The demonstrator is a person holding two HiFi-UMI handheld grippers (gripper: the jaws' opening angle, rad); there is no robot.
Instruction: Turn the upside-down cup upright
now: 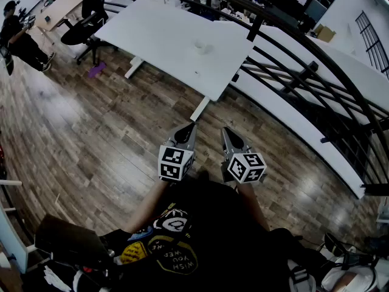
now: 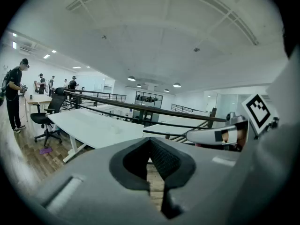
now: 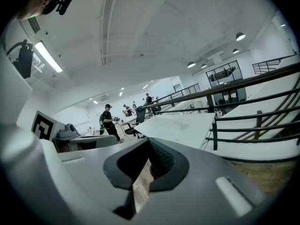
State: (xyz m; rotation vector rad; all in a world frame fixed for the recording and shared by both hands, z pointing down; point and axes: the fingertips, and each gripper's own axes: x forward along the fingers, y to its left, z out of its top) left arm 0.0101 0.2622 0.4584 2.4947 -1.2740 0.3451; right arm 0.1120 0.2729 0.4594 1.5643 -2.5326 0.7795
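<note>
A small pale cup (image 1: 200,46) stands on the white table (image 1: 158,29) far ahead of me; it is too small to tell which way up it is. My left gripper (image 1: 191,126) and right gripper (image 1: 225,131) are held side by side close to my body, over the wooden floor and well short of the table. Both are shut with nothing between the jaws. In the left gripper view the left gripper (image 2: 150,141) has its dark pads closed together, and in the right gripper view the right gripper (image 3: 150,143) is closed the same way.
A black railing (image 1: 285,72) runs along the table's right side, with another white surface (image 1: 316,126) beyond it. A black office chair (image 1: 82,32) and a purple thing (image 1: 96,72) on the floor are at the table's left end. A person (image 1: 21,38) stands far left.
</note>
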